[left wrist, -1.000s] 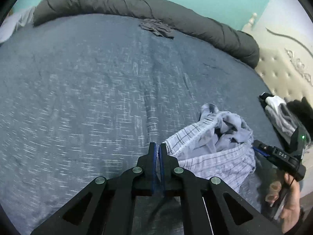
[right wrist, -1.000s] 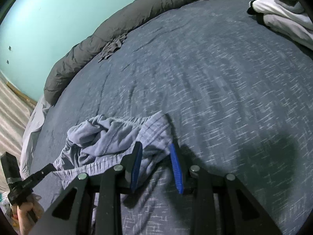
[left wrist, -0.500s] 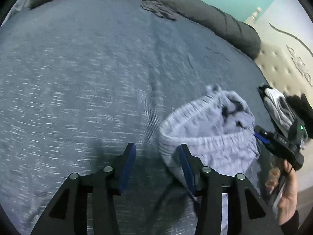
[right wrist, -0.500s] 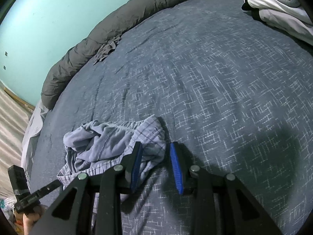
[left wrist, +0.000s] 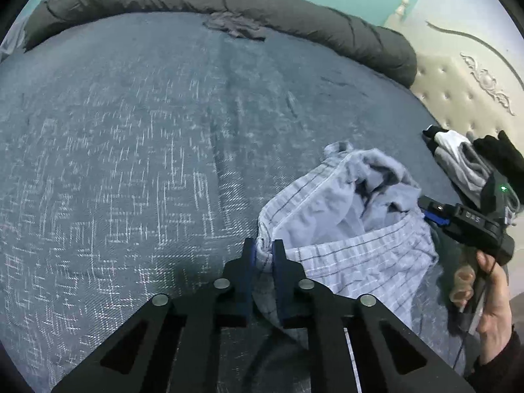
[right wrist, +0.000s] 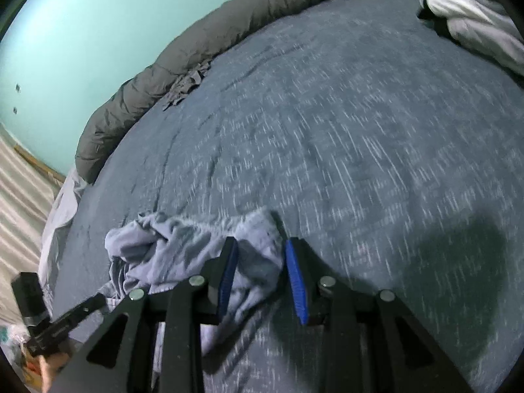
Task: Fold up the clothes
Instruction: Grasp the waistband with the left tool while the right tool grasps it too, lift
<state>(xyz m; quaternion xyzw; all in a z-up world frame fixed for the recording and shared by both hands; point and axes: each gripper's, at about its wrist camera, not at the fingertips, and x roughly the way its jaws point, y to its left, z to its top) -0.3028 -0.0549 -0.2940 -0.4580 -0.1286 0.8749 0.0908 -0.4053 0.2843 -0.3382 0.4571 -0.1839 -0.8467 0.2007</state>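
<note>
A: Closed since half a second ago: left gripper [left wrist: 263,255], jaws now pinching the waistband edge of the striped boxer shorts [left wrist: 344,229].

B: Location?

A: Crumpled on the blue bedspread [left wrist: 131,163], near edge. Right gripper [right wrist: 258,278]: jaws wide, straddling the opposite corner, not clamped.

B: Step?

A: By my reading, securing both corners; next calls for the right jaws closing, then spreading the cloth flat.

B: Views?

A: Left view alone shows the pinch and headboard [left wrist: 458,91]; both show the clothes pile [left wrist: 458,160], grey duvet roll [left wrist: 229,3].
</note>
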